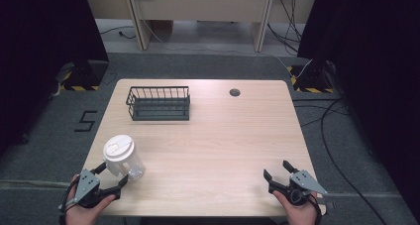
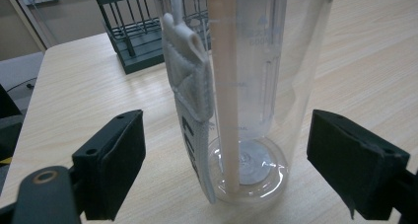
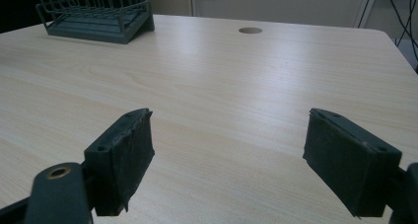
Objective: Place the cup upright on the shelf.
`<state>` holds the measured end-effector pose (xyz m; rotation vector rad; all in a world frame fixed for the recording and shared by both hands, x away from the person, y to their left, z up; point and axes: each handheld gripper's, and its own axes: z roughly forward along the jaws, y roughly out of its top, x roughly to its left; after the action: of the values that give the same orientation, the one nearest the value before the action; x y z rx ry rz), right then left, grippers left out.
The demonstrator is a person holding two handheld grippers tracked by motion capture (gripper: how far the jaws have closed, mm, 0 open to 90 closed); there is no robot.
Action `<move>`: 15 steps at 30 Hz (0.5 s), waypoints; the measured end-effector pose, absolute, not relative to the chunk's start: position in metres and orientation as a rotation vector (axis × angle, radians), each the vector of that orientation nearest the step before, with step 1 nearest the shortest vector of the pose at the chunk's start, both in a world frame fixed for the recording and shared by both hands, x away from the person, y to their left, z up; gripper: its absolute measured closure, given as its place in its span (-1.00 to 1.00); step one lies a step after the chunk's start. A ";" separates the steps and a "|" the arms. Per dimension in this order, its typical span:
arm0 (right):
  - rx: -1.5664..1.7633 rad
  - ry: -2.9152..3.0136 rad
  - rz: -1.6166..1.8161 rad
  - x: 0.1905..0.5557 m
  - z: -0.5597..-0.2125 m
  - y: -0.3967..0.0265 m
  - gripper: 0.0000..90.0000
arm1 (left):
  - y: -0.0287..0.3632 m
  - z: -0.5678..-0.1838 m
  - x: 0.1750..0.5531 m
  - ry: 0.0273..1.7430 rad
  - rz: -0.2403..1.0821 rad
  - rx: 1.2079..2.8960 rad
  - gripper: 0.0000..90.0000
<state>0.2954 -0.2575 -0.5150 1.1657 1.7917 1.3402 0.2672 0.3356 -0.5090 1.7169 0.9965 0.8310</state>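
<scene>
A clear plastic bottle (image 1: 125, 159) with a white lid stands upright near the table's front left corner. In the left gripper view the bottle (image 2: 256, 86) shows a white strap (image 2: 190, 86) down its side and a pale straw inside. My left gripper (image 1: 113, 178) is open, its jaws on either side of the bottle's base without touching it (image 2: 229, 160). My right gripper (image 1: 277, 171) rests open at the front right of the table, with nothing between its jaws (image 3: 229, 160).
A dark wire basket (image 1: 159, 103) sits at the back left of the table, seen also as the basket (image 3: 93, 14) and the basket (image 2: 133, 36). A round cable hole (image 1: 235, 92) lies at the back centre. Bare wood spans the table's middle.
</scene>
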 end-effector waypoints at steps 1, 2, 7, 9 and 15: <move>1.168 1.790 1.341 0.295 -0.515 -0.258 -0.56 | 0.336 -0.509 0.267 0.996 0.831 1.717 -0.68; 1.168 1.790 1.341 0.295 -0.515 -0.258 -0.56 | 0.336 -0.509 0.268 1.004 0.822 1.704 -0.68; 1.171 1.787 1.339 0.295 -0.515 -0.258 -0.56 | 0.335 -0.510 0.269 0.998 0.809 1.699 -0.68; 1.169 1.789 1.335 0.295 -0.515 -0.257 -0.56 | 0.335 -0.509 0.270 1.010 0.811 1.691 -0.68; 1.174 1.792 1.328 0.296 -0.515 -0.258 -0.56 | 0.334 -0.510 0.276 1.002 0.789 1.704 -0.69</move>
<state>0.2963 -0.2576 -0.5148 1.1735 1.7919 1.3279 0.2761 0.3338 -0.5101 1.7040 1.0018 0.7887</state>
